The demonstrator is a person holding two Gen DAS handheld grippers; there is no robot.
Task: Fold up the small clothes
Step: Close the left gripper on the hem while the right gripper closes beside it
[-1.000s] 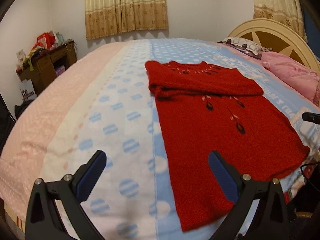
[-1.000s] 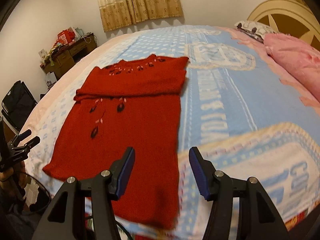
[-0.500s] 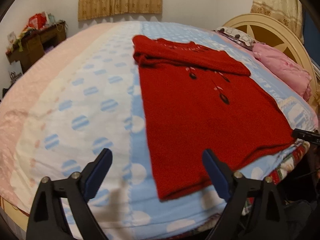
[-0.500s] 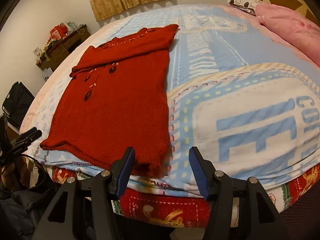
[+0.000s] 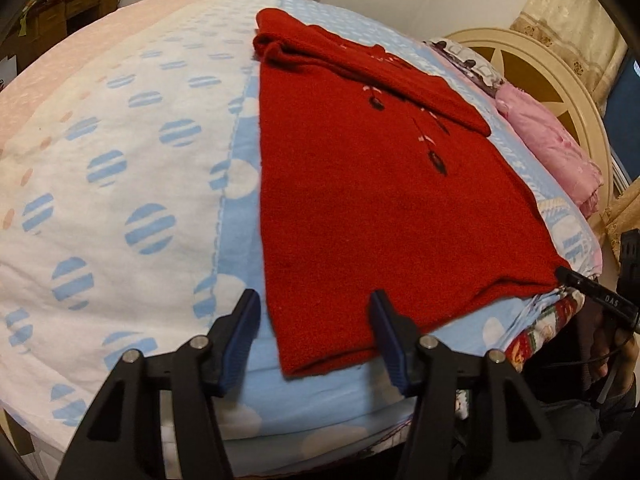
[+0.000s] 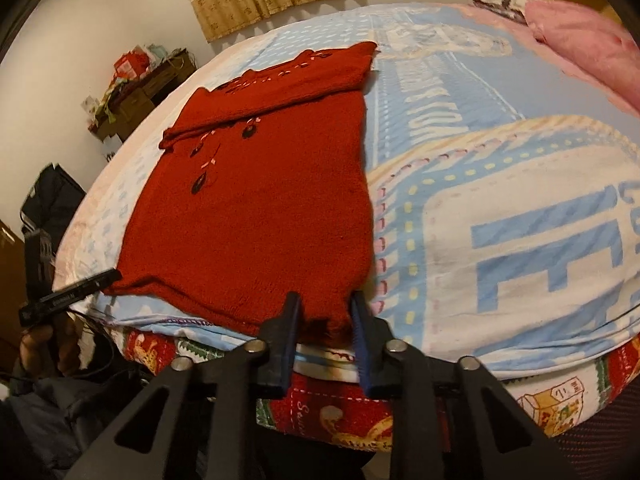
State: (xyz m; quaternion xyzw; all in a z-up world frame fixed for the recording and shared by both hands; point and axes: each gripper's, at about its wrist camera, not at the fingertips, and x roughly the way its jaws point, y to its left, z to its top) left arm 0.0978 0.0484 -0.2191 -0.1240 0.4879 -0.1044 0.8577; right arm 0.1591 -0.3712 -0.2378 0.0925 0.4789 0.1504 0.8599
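Observation:
A red knit sweater [image 5: 380, 200] lies flat on the bed, its sleeves folded across the chest and its hem at the near edge. My left gripper [image 5: 316, 318] is closing around the hem's left corner. That corner lies between the blue pads, and the left pad still stands clear of the cloth. My right gripper [image 6: 325, 312] is closing too, its pads pinching the bunched right hem corner of the sweater [image 6: 256, 208]. Each view also shows the other gripper's finger at the far hem corner: the right gripper's finger [image 5: 592, 296] and the left gripper's finger [image 6: 76, 292].
The blue-and-white blanket [image 5: 120, 184] covers the bed, over a red printed sheet [image 6: 340, 412] at the near edge. A pink quilt [image 5: 552, 148] and a cream headboard [image 5: 560, 76] lie to the right. A cluttered desk [image 6: 132, 84] and a black bag [image 6: 52, 200] stand to the left.
Both grippers have sunk toward the sweater's near hem. The left jaws have narrowed around the left corner. The right jaws have closed onto the right corner.

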